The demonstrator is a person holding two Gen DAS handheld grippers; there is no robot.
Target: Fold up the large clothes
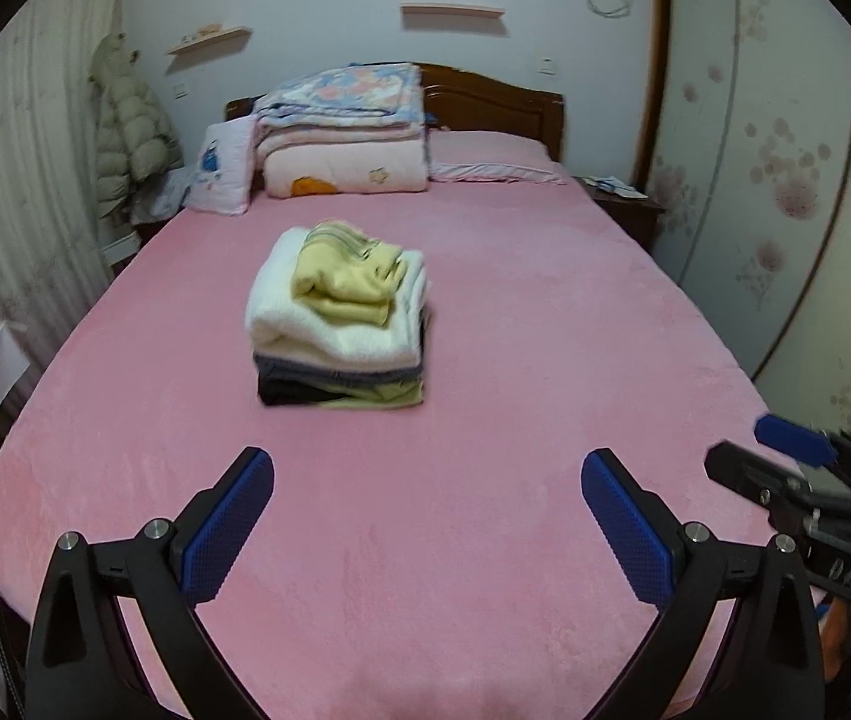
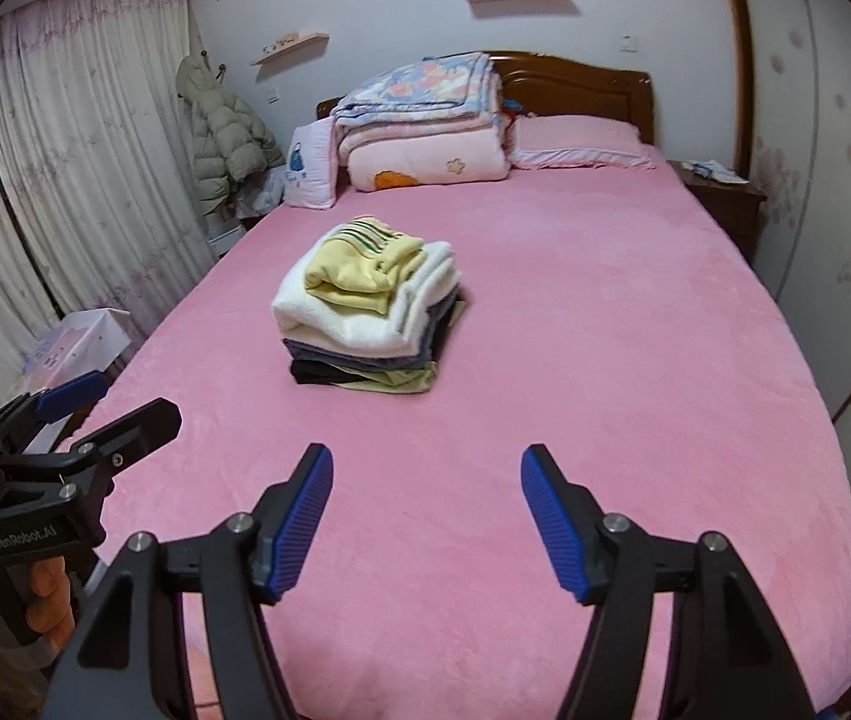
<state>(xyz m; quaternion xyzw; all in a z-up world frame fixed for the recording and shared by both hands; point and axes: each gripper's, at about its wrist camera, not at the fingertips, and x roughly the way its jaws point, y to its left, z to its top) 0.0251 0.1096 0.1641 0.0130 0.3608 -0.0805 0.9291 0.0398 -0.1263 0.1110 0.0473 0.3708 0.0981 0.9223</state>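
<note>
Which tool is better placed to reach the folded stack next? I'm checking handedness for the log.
Left, slightly. The stack lies nearly straight ahead of the left tool, but left of centre for the right tool. Both are open and empty.

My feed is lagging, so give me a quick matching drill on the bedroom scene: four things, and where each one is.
Things:
1. yellow garment
2. puffer jacket
3. folded quilts
4. left gripper

Places:
A. hanging on the wall by the curtain
B. stacked at the headboard
C. over the near end of the bed, fingers spread, nothing between them
D. on top of the clothes pile in the middle of the bed

Pairs: 1-D, 2-A, 3-B, 4-C
</note>
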